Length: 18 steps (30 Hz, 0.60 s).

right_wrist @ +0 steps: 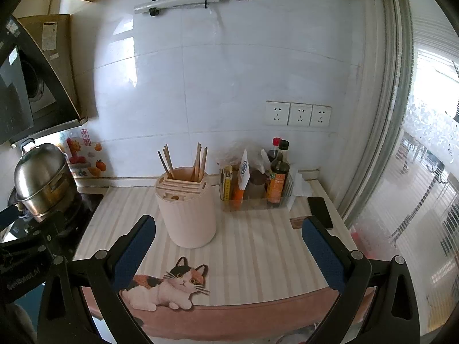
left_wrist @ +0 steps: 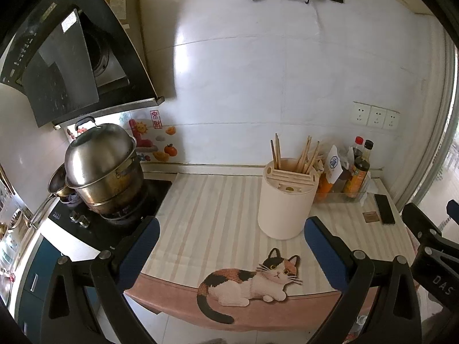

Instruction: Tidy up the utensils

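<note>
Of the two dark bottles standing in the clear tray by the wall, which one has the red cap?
The red-capped bottle is the rear one, closer to the wall. The black-capped bottle stands in front of it and bears an orange label.

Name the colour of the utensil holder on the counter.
Pale cream, seen best in the right wrist view: utensil holder.

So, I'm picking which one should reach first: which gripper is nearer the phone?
Right. The right gripper has the phone just beyond its right finger; the left gripper sits further left.
</note>
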Available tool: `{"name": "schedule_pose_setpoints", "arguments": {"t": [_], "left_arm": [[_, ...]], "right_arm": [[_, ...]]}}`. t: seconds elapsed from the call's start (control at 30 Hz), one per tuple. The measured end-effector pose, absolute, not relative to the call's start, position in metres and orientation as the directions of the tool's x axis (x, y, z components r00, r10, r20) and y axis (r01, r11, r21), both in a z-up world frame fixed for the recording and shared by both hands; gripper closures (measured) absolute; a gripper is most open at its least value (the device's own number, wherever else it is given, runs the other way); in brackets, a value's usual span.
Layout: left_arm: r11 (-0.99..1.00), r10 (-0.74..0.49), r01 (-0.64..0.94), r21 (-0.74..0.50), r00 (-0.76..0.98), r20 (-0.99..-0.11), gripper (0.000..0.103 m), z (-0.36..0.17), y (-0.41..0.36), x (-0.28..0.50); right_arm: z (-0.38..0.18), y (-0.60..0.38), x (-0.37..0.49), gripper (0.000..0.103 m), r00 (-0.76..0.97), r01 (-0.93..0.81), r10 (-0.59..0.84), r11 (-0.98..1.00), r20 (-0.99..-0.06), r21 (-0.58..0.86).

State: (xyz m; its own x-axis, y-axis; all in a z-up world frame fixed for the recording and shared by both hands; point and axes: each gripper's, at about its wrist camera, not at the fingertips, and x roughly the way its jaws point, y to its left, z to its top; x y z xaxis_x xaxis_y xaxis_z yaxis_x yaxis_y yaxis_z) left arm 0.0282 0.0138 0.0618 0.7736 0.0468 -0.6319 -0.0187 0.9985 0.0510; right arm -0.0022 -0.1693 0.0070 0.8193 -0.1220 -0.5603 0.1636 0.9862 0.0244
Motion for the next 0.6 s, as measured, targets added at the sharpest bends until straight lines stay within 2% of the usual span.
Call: {"name": "schedule_pose_setpoints", "arguments": {"t": [0.6], "left_arm": [[0.998,0.027,0.015,0.062,0.78,-0.625,0.0,0.068,0.001,0.027]], "right_arm": [[0.011,-0.171,-0.003,0.0,0.824,0.175,-0.134,0.984,-0.55,0.022]]}}
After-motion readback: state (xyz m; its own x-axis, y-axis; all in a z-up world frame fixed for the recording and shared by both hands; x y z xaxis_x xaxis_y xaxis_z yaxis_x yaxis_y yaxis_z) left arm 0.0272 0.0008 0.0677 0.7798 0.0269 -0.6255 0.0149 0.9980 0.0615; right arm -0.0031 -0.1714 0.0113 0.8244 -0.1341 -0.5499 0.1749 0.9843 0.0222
